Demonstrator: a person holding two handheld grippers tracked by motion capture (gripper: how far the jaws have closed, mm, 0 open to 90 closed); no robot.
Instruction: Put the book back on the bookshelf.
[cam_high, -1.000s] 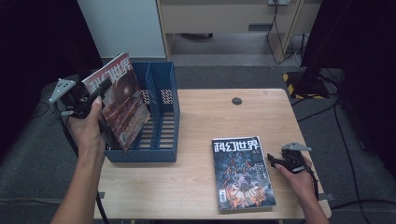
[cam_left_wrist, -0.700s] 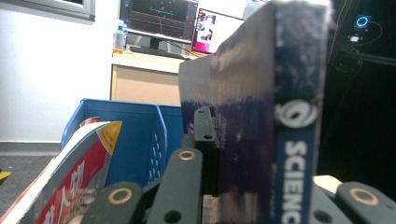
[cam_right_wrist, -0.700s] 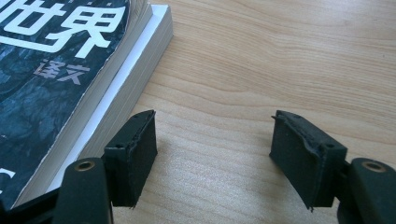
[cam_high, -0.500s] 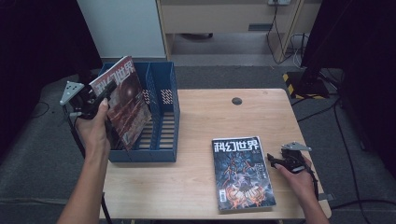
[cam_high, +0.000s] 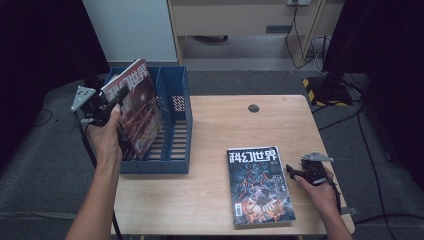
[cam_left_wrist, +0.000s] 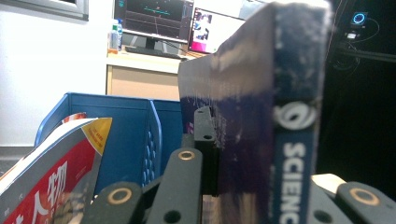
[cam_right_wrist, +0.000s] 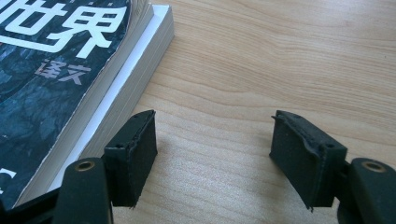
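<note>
Landmark: the blue file rack (cam_high: 172, 150) with upright dividers, standing at the left end of the wooden surface (cam_high: 220, 200).
Left claw (cam_high: 112, 102): clamped on a magazine (cam_high: 135, 107), gripping it near its upper left edge; the left gripper view has the spine (cam_left_wrist: 294, 154) squeezed between the jaws.
Held magazine: tilted, its lower end down inside the rack's left compartment, its top leaning out above the rack's rim (the cover faces right, toward the divider).
Second title: a red-and-yellow magazine (cam_left_wrist: 51, 172) rests in the rack, just left of the held one as the left gripper view has it.
Right claw (cam_high: 295, 172): jaws apart, holding nothing, with bare wood between the pads (cam_right_wrist: 135, 149).
Right claw place: well right of the rack, low over the surface.
Flat magazine (cam_high: 260, 185): dark-covered, lying face up on the surface to the right of the rack, its right edge just beside the right claw (not touching it).
</note>
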